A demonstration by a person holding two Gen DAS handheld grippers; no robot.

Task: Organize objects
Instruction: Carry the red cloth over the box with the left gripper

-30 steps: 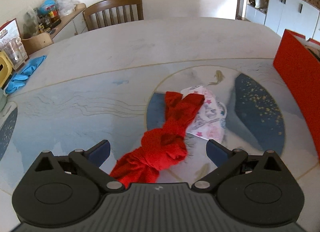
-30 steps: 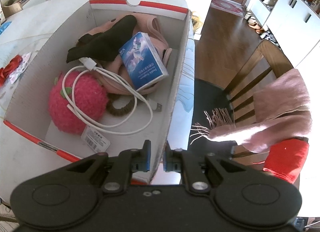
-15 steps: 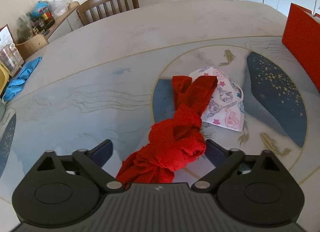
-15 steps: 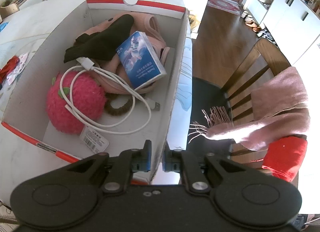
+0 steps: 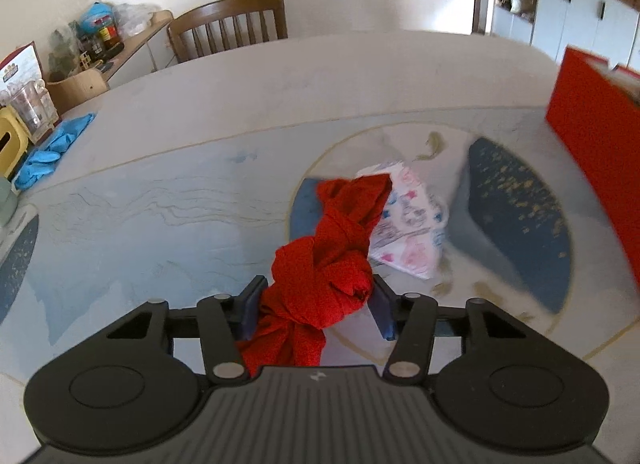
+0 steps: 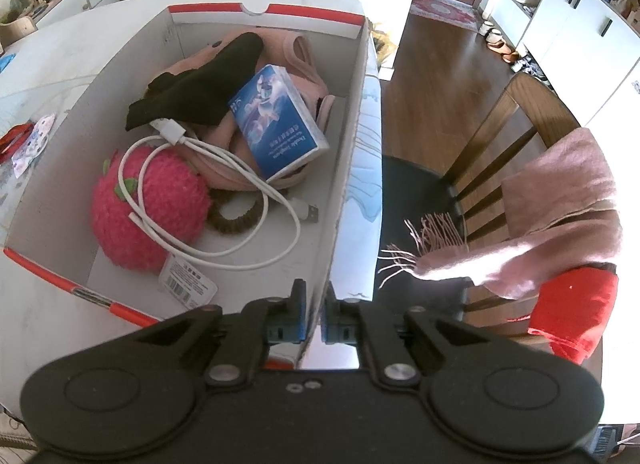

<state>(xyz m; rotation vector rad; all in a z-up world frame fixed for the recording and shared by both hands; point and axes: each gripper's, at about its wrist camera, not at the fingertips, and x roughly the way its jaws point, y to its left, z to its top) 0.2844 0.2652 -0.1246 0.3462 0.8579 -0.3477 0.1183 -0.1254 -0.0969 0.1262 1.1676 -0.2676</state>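
A knotted red cloth lies on the patterned table, its far end over a small printed fabric piece. My left gripper is closing around the knot, and both pads touch its sides. The red-and-white cardboard box holds a pink plush strawberry, a white cable, a blue carton, a black sock and pink fabric. My right gripper is shut on the near end of the box's right wall.
A wooden chair stands at the table's far side. Blue gloves lie at the left edge, near a cluttered sideboard. Right of the box, another chair carries a pink scarf and a red cloth.
The left gripper's jaws have gone from wide open to closed in against the red knot, after moving forward over the cloth. The right gripper has stayed clamped on the box wall.
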